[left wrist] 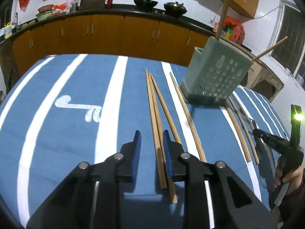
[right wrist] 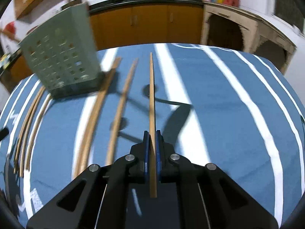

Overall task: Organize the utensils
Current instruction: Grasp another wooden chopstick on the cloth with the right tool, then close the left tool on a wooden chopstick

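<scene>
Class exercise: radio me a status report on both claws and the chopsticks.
Left claw open over loose chopsticks. Right claw shut on one chopstick. Green holder ahead-left, path unobstructed.

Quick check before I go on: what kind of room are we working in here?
Most likely a home kitchen: woks sit on a dark countertop above orange cabinets, and the chopsticks and green utensil holder lie on a blue striped tablecloth.

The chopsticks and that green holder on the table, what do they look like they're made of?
Chopsticks: probably bamboo or wood, tan, matte, unlacquered by their dull surface. Green holder: likely molded plastic, pale green and smooth, with punched drain holes and a darker base.
</scene>
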`<state>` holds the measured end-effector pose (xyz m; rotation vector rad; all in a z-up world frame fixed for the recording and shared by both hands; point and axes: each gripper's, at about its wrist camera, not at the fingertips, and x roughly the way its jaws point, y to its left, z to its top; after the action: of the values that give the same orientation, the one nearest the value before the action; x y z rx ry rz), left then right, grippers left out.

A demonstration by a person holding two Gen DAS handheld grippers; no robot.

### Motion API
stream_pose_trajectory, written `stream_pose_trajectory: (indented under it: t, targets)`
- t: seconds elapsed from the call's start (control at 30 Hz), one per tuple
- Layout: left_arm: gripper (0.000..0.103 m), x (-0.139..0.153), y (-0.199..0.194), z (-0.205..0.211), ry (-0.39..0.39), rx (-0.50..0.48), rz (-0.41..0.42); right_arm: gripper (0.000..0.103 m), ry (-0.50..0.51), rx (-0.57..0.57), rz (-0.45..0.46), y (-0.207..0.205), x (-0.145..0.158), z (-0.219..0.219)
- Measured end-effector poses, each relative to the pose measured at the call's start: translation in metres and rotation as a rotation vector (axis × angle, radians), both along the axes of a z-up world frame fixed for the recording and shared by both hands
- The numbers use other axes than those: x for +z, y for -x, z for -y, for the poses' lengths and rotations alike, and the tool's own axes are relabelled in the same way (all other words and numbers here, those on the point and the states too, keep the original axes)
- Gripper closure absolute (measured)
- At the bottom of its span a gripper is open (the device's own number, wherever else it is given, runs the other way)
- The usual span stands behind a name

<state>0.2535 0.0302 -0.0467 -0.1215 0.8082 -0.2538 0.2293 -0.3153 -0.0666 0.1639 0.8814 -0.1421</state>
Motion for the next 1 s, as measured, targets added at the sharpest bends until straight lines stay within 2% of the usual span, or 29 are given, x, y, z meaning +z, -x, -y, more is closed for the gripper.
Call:
stream_pose_trajectory:
  t: [0.17, 0.37, 0.73, 0.93, 1.0]
  targets:
    - [0.087, -0.010, -0.005, 0.011, -0.031, -0.042, -0.036, 0.096, -0.001, -0.003, -0.002, 0.000, -0.001, 0.004]
    - [0.090, -0.017, -0.011, 0.020, -0.090, -0.047, -0.063, 0.096, -0.002, -0.001, 0.000, 0.000, -0.001, 0.005]
    - [0.095, -0.020, -0.020, 0.017, -0.145, 0.024, -0.071, 0.095, 0.016, 0.006, 0.005, 0.002, -0.001, -0.001]
    - [0.095, -0.019, -0.027, -0.004, -0.128, 0.112, -0.084, 0.096, -0.002, -0.005, 0.015, 0.006, -0.002, 0.005]
    - [0.095, -0.019, -0.028, -0.010, -0.124, 0.113, -0.083, 0.096, 0.004, -0.003, 0.018, 0.006, -0.002, 0.003]
